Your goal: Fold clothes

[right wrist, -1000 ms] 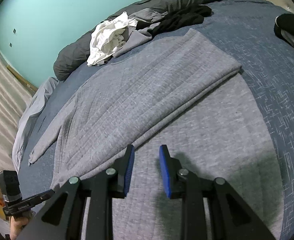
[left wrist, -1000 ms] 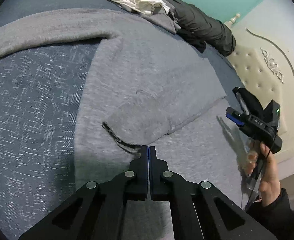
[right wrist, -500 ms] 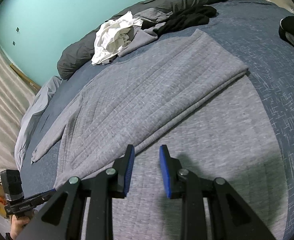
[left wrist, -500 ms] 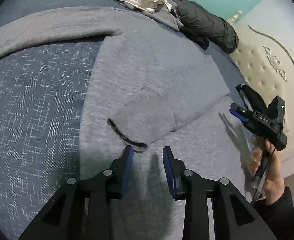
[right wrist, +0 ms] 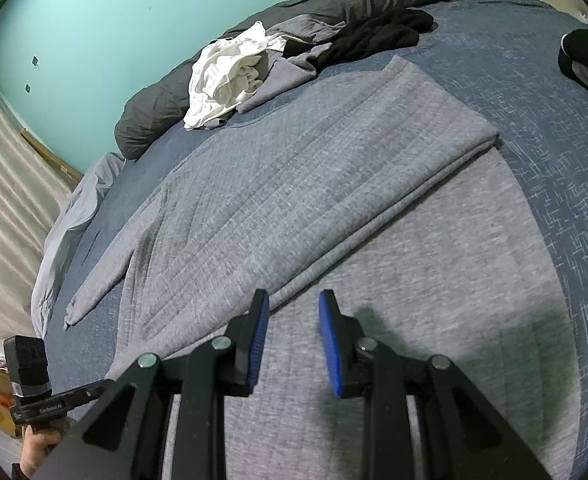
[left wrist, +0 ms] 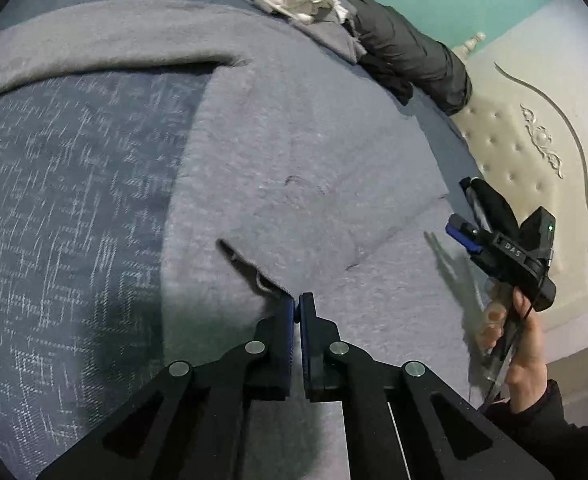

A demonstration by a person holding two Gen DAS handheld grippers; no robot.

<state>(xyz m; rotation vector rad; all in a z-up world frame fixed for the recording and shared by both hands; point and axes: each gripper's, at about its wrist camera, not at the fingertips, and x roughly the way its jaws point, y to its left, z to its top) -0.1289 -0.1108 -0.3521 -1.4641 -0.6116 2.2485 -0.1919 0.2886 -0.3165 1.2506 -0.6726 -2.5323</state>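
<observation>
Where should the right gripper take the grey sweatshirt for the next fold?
On the folded edge of the grey sweatshirt just ahead of the right gripper, coming from the near side; that edge lies flat, doubled and exposed there.

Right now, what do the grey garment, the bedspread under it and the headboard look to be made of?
Grey garment: looks like soft heathered knit, matte, with faint ribbed lines; probably cotton fleece. Bedspread: woven blue fabric flecked with white threads, matte. Headboard: cream padded upholstery with button tufting and a slight sheen, possibly faux leather, beside a carved ornament.
</observation>
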